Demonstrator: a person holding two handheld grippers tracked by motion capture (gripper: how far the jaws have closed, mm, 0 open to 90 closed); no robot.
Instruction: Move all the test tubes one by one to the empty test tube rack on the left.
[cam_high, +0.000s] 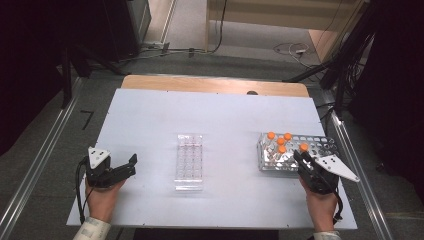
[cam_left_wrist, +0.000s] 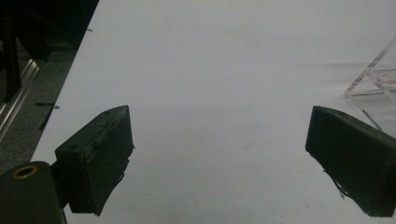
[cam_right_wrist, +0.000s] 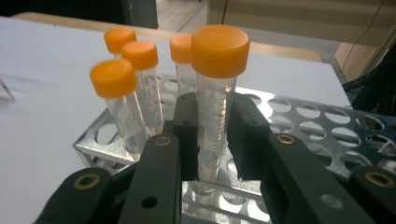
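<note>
Now the right gripper (cam_right_wrist: 212, 135) is clenched on the nearest orange-capped tube (cam_right_wrist: 215, 93), standing in the metal rack (cam_right_wrist: 327, 126). The left gripper (cam_left_wrist: 219, 163) rests released over the table (cam_left_wrist: 210, 70). If lifted crookedly, the tube could catch the hole and drag the rack.

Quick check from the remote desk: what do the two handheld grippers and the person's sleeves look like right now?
Both the left gripper and the right gripper are black, two-jawed, with blocky dark pads, brass-coloured rivets on the linkage arms, a grey three-cornered plate on top and a trailing black cable. The sleeves are light-coloured.
</note>
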